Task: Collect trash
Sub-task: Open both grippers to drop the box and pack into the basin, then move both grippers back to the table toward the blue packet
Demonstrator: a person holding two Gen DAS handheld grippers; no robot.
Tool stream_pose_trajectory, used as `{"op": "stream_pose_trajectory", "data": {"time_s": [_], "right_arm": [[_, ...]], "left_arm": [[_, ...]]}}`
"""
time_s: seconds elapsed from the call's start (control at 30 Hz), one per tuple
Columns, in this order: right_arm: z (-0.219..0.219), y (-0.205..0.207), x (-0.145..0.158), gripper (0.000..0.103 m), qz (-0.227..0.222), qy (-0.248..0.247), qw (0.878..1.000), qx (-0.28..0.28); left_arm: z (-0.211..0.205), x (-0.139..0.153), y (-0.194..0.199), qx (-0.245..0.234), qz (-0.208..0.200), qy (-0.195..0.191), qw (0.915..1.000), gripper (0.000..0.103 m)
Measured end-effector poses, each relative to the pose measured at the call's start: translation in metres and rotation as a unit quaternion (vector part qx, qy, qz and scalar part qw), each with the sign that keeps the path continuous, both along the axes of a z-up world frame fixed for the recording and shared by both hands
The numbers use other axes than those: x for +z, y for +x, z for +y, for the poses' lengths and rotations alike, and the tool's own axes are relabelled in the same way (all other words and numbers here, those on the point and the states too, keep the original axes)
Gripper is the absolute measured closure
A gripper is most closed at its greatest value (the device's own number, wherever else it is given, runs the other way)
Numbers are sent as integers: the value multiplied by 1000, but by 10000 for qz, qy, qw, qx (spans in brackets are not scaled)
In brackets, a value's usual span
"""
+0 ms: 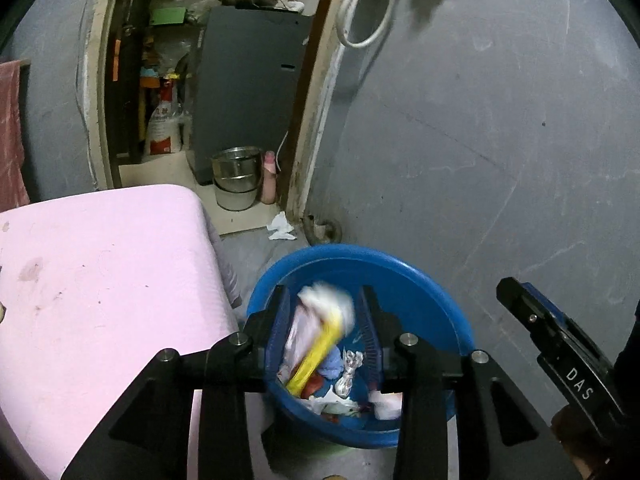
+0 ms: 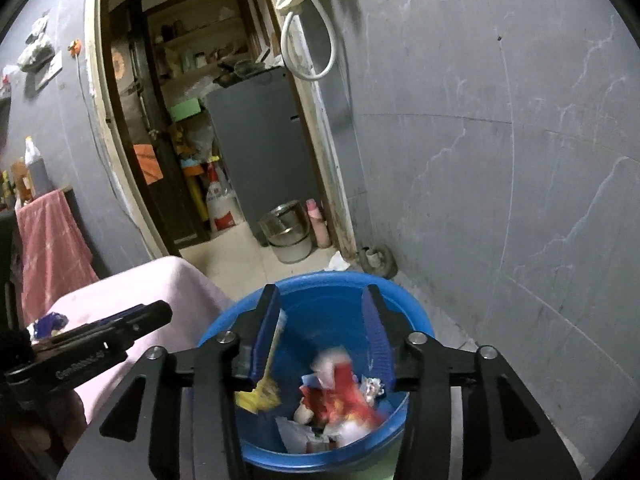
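In the left wrist view, the left gripper (image 1: 326,330) hangs over the blue tub (image 1: 424,280) beside the pink table (image 1: 100,280), its fingers spread, and a blurred yellow and white wrapper (image 1: 320,332) sits loose between them above the trash (image 1: 348,368) in the tub. In the right wrist view, the right gripper (image 2: 322,336) also hangs over the tub (image 2: 320,292) with fingers spread, a blurred red wrapper (image 2: 344,392) below them touching neither pad, while the left gripper (image 2: 136,320) shows at the left edge.

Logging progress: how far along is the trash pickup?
Done: wrappers and foil lie in the blue tub. In hand: both grippers, left and right, are open over it, a yellow wrapper and red wrapper blurred below. Left: a tissue on the floor.
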State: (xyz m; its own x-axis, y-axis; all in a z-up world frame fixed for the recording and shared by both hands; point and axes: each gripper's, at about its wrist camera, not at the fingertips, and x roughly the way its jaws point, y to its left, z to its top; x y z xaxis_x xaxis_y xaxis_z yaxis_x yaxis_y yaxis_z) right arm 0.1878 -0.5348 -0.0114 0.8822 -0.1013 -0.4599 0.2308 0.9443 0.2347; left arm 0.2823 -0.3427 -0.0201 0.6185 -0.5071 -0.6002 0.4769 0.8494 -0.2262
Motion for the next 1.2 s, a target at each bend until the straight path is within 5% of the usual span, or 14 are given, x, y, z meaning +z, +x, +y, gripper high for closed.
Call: {"op": "stream_pose_trajectory", "data": {"time_s": [0.13,0.2,0.33,0.6,1.2], "right_arm": [[3,-4,9,49,-248,-89,9996,-66],[5,-6,16,47,-435,-143,9989,-98],[14,-9,27,24,-738,-213,9969,-139],[38,-9,41,5,-1133,-369,9928,-96],[119,10,69,0,-1683,-521,9830,512]], "left_arm": [[12,13,-4,113,-175,-91,9997,65],[20,20,-7,199,-292,-196,9992,56],[40,35,-11,407,-568,-316,9971,44],[83,61,-21,888,-1089,-402,9893,11],[184,77,-29,1729,-1451,-294,9737,9]]}}
